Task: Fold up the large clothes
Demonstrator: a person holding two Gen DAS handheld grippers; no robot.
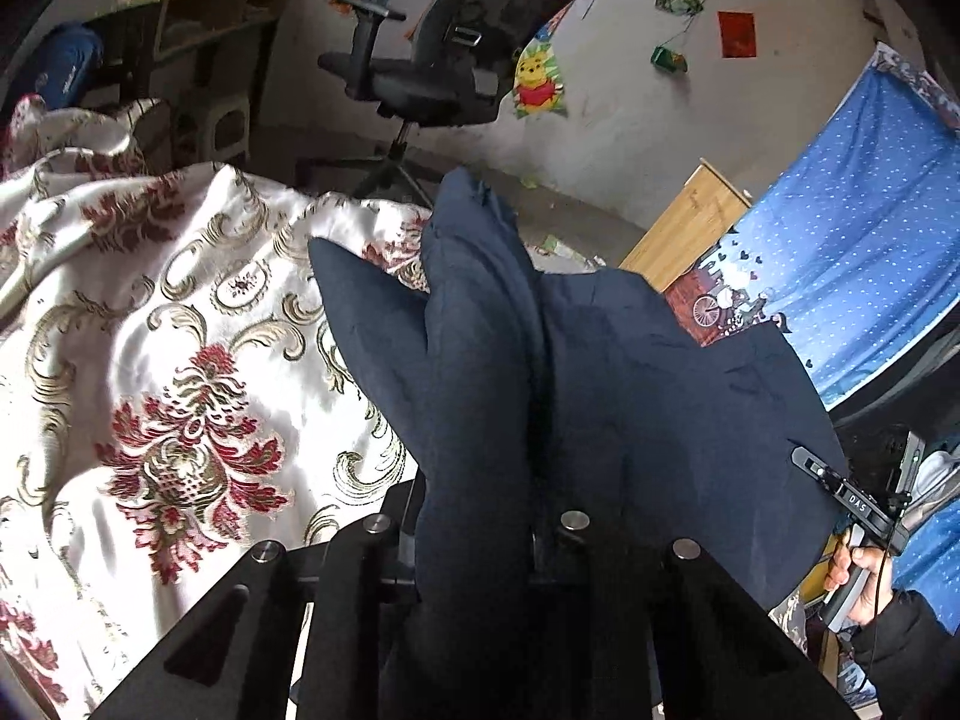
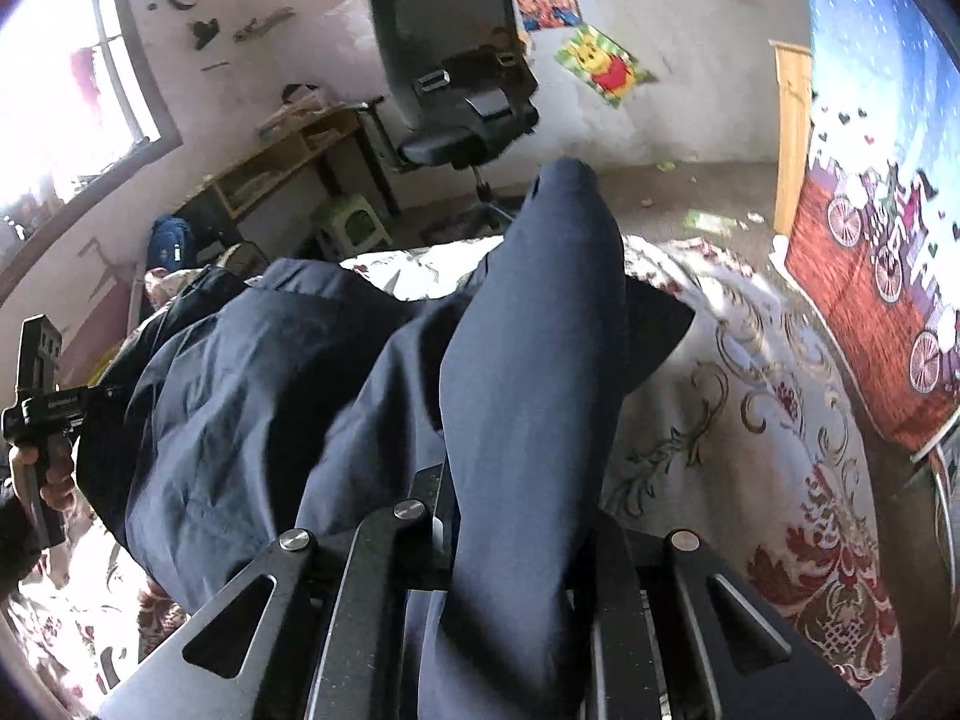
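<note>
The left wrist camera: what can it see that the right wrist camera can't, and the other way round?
Only the left wrist view shows the red paper square on the wall and the person's right hand on its handle. Only the right wrist view shows the bright window and the left hand. Both show the navy garment pinched in each gripper, left and right, plus the floral bedspread, office chair and bear poster.

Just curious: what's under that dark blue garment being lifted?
Under the navy garment lies a cream bedspread with red and gold flowers. What lies directly beneath the hanging cloth is covered.
</note>
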